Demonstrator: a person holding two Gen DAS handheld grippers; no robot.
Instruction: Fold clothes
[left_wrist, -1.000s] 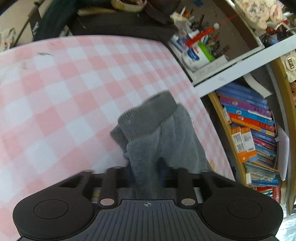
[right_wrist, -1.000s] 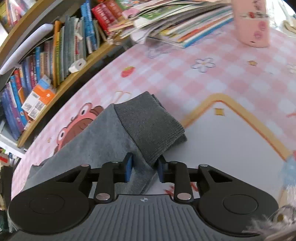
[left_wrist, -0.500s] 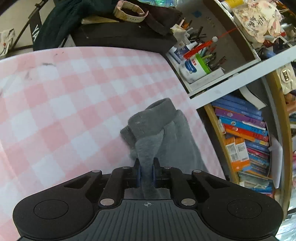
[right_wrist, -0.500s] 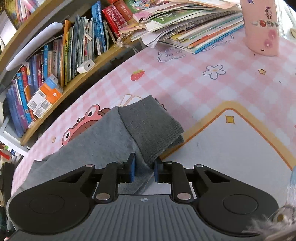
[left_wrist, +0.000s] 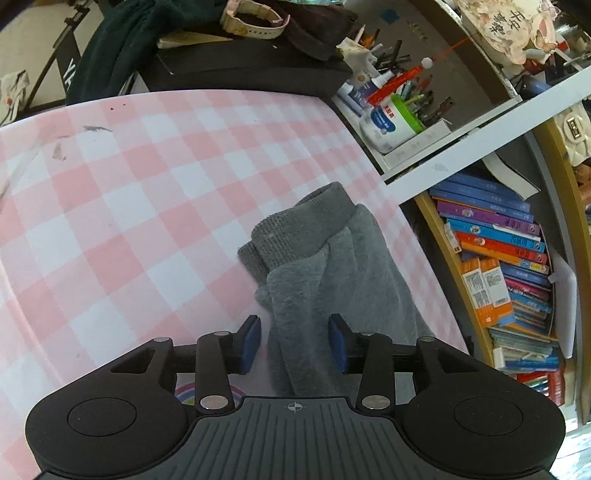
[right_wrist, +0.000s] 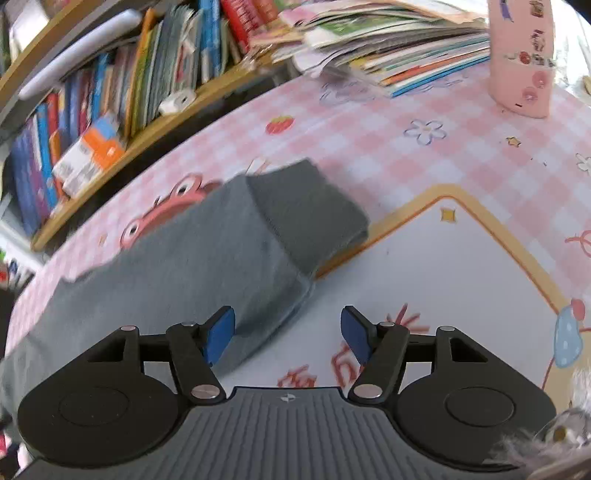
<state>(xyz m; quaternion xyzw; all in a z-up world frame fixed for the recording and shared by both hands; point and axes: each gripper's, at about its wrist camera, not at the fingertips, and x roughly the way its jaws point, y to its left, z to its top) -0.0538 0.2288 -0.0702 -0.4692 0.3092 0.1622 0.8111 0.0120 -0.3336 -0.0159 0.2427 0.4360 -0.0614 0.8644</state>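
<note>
The step in hand looks like the end of one fold on a grey garment, with both tools let go of the cloth and the next grip not yet taken.

On the left, the left gripper (left_wrist: 295, 341) has its jaws spread wide. The grey garment (left_wrist: 332, 266) lies on the pink checked tablecloth (left_wrist: 110, 221), close to the table's far edge by the bookshelf (left_wrist: 509, 266). A bunched length of the cloth runs up between the two blue pads (left_wrist: 249, 339) without visibly touching either one, and the ribbed cuff (left_wrist: 299, 229) sits further ahead, doubled over on itself.

On the right, the right gripper (right_wrist: 288, 334) is also wide open and holds nothing. The garment (right_wrist: 177, 273) lies ahead and to the left of it; the cloth's near edge passes just beside the left pad (right_wrist: 219, 334), while the right pad stands well apart over bare tablecloth (right_wrist: 443, 280). The ribbed cuff (right_wrist: 310, 214) lies flat ahead, overlapping the printed yellow border. This view is somewhat blurred.

Judging by the loose, rumpled lie of the cloth, the next move probably calls for picking a fresh edge, closing on a single layer cleanly, and carrying it over without dragging the fold already laid.
</note>
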